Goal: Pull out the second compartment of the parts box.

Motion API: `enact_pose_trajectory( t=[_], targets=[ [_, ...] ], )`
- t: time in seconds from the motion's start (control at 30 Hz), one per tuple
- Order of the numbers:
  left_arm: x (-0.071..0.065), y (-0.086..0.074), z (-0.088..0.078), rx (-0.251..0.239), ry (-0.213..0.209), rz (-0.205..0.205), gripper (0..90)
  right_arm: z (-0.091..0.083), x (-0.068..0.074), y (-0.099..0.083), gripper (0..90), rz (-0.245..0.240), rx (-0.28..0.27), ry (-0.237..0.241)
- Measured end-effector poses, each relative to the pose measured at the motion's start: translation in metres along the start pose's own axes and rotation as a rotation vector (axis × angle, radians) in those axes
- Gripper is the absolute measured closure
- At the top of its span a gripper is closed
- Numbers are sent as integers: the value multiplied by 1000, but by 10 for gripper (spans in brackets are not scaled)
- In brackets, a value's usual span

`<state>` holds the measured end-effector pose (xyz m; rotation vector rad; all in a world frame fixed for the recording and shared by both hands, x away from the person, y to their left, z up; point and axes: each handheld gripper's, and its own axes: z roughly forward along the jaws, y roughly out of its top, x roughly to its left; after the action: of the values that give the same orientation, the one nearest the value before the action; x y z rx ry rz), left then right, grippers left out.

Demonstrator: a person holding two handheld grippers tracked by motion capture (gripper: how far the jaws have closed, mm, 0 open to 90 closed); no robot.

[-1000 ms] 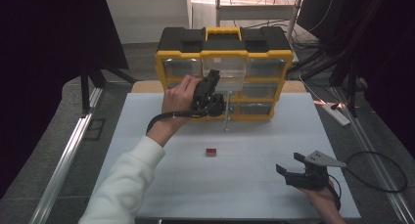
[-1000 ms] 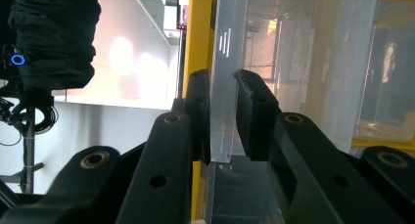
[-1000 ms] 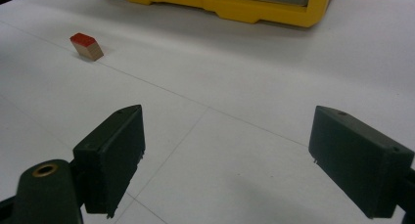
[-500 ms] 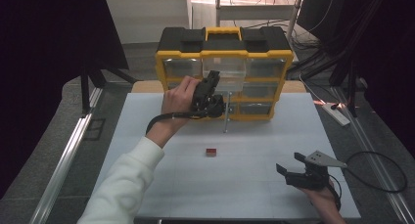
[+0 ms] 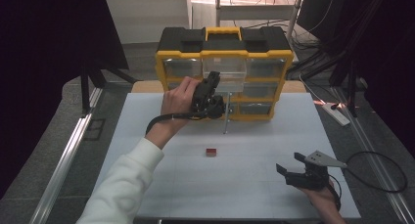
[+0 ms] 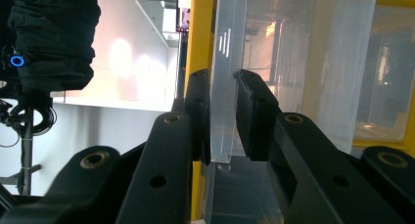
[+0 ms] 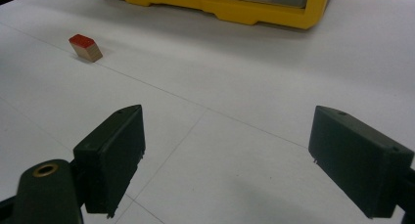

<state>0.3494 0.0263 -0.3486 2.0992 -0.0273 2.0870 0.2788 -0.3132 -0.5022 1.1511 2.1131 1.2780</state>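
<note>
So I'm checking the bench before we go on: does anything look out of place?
One clear drawer sticks out of the yellow organizer, its front wall clamped by the left gripper. A small red-topped block lies alone on the white table.

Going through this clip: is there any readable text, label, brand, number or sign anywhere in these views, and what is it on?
No readable text in these views.
Yellow and black organizer: no brand or label legible.
Clear drawer clamped by the left gripper: three short raised vertical bars on its front edge, a moulded mark and not letters.
Red-topped block: no marking.
Right gripper: bare black pads.
Power strip on the floor: too small to read.
</note>
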Motion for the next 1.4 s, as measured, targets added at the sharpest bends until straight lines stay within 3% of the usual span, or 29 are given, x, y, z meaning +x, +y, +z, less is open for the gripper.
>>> enact_pose_trajectory(
  t=[1.4],
  targets=[
    [-5, -1, -8, -9, 11, -13, 763, 0, 0, 0, 141, -1, -1, -4]
  ],
)
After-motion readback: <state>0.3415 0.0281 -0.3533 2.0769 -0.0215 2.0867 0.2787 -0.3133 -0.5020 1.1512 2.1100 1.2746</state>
